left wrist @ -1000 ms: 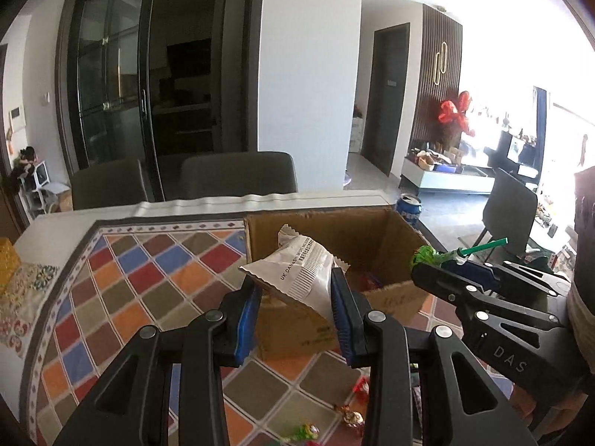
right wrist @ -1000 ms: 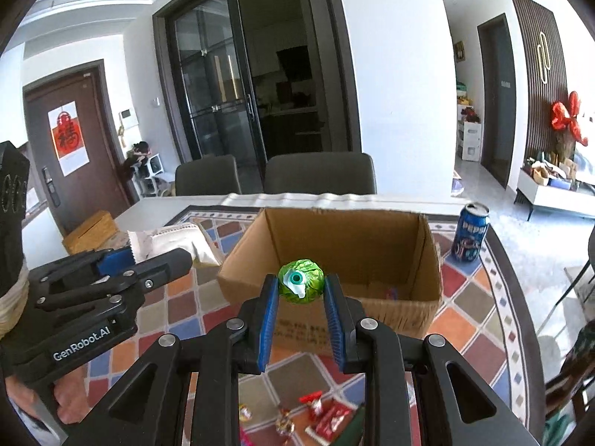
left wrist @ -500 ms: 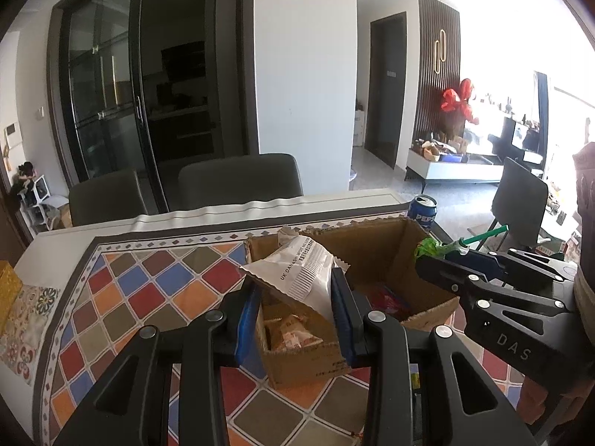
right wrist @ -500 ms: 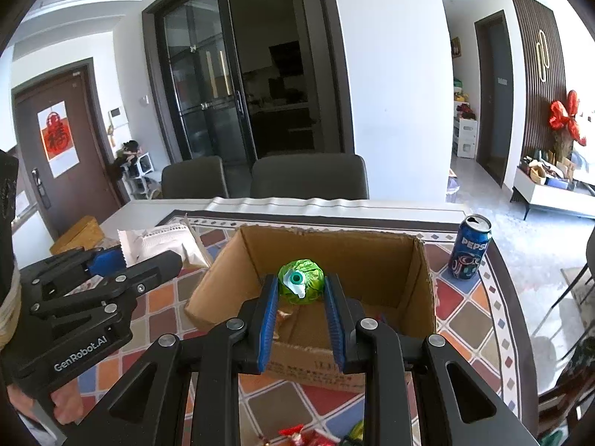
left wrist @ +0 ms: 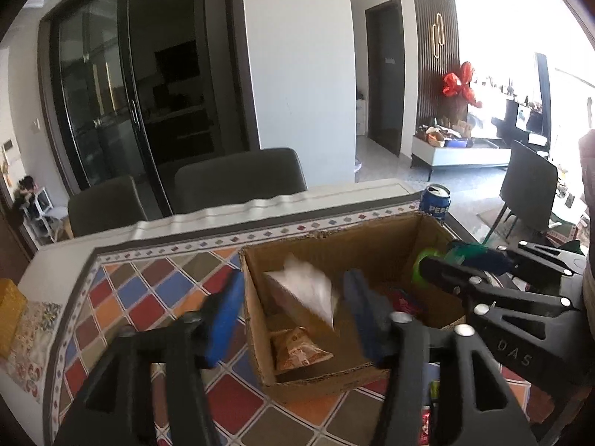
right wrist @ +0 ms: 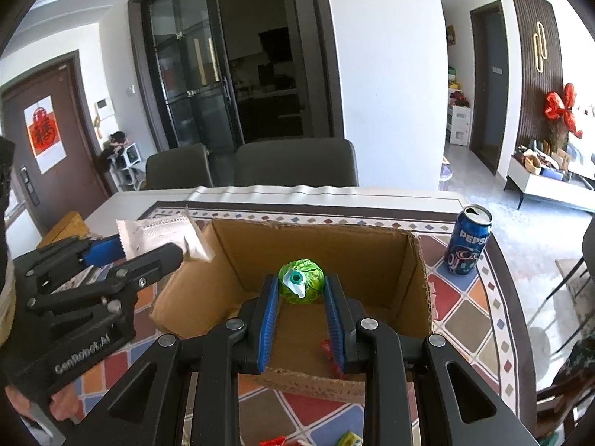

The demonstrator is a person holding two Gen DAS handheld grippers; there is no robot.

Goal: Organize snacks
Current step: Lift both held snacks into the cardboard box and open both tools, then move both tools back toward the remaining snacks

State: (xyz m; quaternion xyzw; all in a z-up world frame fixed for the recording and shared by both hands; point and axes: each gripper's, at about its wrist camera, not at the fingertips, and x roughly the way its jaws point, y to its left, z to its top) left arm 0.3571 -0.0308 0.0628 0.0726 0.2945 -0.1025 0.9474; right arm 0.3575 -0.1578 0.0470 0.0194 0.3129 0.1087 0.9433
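Note:
An open cardboard box [left wrist: 427,234] [right wrist: 420,260] stands on the patterned tablecloth. My left gripper [left wrist: 293,304] is over the box's left part with its jaws wide apart. The white snack packet [left wrist: 305,293] [right wrist: 163,232] is blurred between them, loose and dropping into the box. An orange packet [left wrist: 297,347] lies on the box floor. My right gripper [right wrist: 302,290] is over the box, shut on a green wrapped lollipop [right wrist: 301,280] [left wrist: 424,269].
A blue Pepsi can [right wrist: 466,245] [left wrist: 435,202] stands right of the box. Loose candies [right wrist: 346,438] lie on the cloth in front of the box. Two grey chairs [right wrist: 293,165] stand behind the table. A yellow box [left wrist: 9,316] sits at the far left.
Both grippers moved forward over the box. My left gripper opened and let go of the white packet, which is falling in. The right gripper still holds the lollipop.

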